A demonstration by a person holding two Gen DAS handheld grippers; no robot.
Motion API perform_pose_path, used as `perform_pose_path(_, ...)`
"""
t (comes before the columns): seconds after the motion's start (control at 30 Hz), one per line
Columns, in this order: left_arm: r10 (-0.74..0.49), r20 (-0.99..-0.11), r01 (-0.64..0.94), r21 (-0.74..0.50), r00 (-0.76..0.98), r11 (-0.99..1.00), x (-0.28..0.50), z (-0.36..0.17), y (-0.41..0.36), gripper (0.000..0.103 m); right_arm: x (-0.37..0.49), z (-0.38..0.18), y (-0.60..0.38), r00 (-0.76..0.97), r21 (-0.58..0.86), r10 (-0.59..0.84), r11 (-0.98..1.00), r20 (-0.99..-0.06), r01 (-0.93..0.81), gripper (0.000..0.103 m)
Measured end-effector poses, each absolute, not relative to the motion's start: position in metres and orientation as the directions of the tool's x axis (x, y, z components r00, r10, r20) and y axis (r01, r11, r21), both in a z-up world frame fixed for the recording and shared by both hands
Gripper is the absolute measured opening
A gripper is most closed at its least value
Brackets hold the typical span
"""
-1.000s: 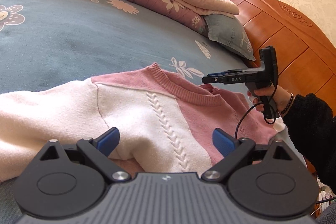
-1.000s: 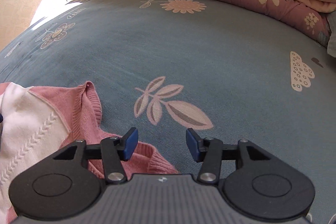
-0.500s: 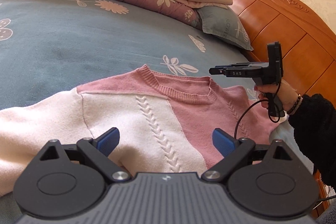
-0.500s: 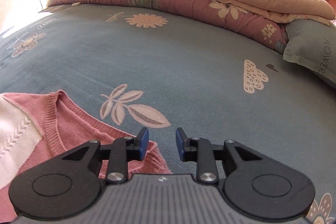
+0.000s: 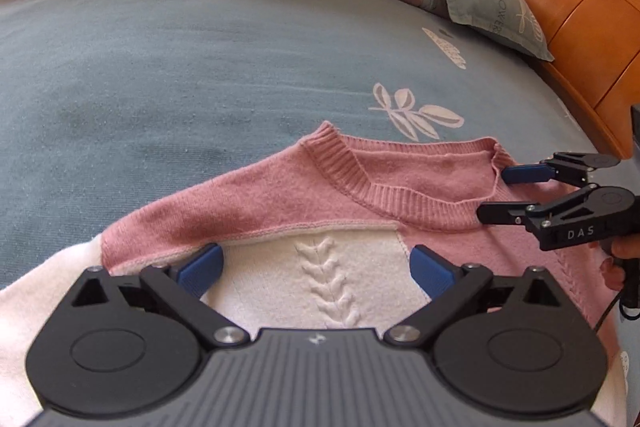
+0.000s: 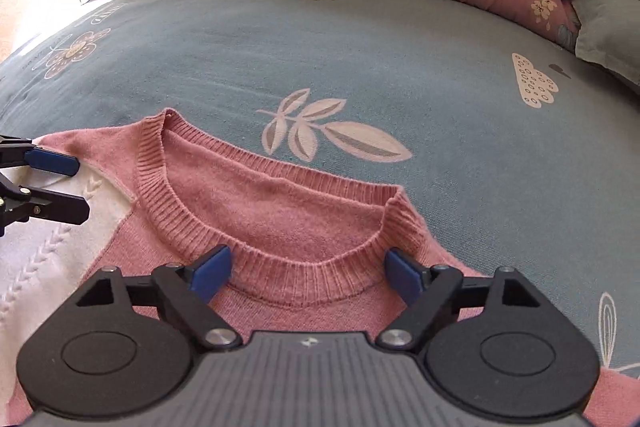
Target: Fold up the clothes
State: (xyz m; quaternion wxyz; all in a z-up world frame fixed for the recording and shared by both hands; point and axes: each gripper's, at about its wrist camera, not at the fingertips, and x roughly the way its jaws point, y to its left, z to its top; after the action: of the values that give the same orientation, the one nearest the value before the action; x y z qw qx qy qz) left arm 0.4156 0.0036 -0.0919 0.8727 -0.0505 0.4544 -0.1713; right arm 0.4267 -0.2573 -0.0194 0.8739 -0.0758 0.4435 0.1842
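Sweater (image 5: 352, 267) lying flat on bed (image 5: 180, 67), collar up. Left gripper (image 5: 316, 267) spread over chest, right gripper (image 6: 308, 273) spread at collar (image 6: 288, 267), neither pinching yet. Risking grabbing one layer only, bunching the knit.

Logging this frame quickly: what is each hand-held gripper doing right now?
Left hand-held gripper: open, holding nothing, over the sweater.
Right hand-held gripper: open, holding nothing, at the sweater's collar.

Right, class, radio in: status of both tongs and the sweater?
Left tongs open over the white cable-knit panel. Right tongs open at the collar. Pink-and-white sweater flat on the bed sheet, unfolded. Nothing in the way.
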Motion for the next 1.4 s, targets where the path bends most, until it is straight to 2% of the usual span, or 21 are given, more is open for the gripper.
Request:
perform_pose_path(0.13,-0.325,-0.768,0.277,-0.199,0.552,0.940,0.379,-0.066,0.011,0.098,0.388,0.016,-0.276,0.554,0.048,0.278,0.919,-0.784,-0.392,0.088)
perform_pose_path(0.27,-0.362,-0.747,0.345,-0.188,0.558,0.920,0.320,-0.052,0.010,0.098,0.308,0.043,-0.302,0.573,0.035,0.280,0.916,-0.771,-0.400,0.102)
perform_pose_path(0.33,-0.384,-0.739,0.380,-0.186,0.554,0.906,0.290,-0.048,0.006,0.098,0.266,0.048,-0.312,0.571,0.038,0.278,0.918,-0.772,-0.395,0.103)
perform_pose_path(0.6,-0.471,-0.706,0.517,-0.172,0.529,0.839,0.173,-0.032,-0.009,0.099,0.125,0.011,-0.324,0.560,0.075,0.239,0.951,-0.793,-0.300,0.103)
perform_pose_path(0.7,-0.477,-0.711,0.499,-0.203,0.516,0.843,0.168,-0.035,-0.012,0.099,0.104,-0.014,-0.326,0.540,0.094,0.206,0.969,-0.816,-0.227,0.103)
perform_pose_path(0.87,-0.421,-0.707,0.411,-0.200,0.568,0.889,0.182,-0.039,0.012,0.099,0.081,-0.038,-0.320,0.537,0.047,0.146,0.980,-0.831,-0.193,0.103)
perform_pose_path(0.97,-0.361,-0.710,0.303,-0.214,0.605,0.929,0.200,-0.043,0.044,0.099,0.082,-0.039,-0.318,0.536,0.041,0.132,0.983,-0.834,-0.177,0.103)
perform_pose_path(1.2,-0.264,-0.706,-0.053,-0.393,0.657,0.918,0.230,-0.065,0.154,0.098,0.084,-0.040,-0.319,0.543,0.042,0.123,0.986,-0.831,-0.159,0.103)
perform_pose_path(1.33,-0.246,-0.694,-0.261,-0.538,0.677,0.801,0.221,-0.089,0.221,0.098,0.083,-0.040,-0.318,0.554,0.040,0.118,0.988,-0.824,-0.150,0.103)
perform_pose_path(1.4,-0.280,-0.642,-0.297,-0.640,0.714,0.708,0.215,-0.101,0.245,0.098,0.083,-0.041,-0.318,0.559,0.039,0.114,0.989,-0.821,-0.145,0.103)
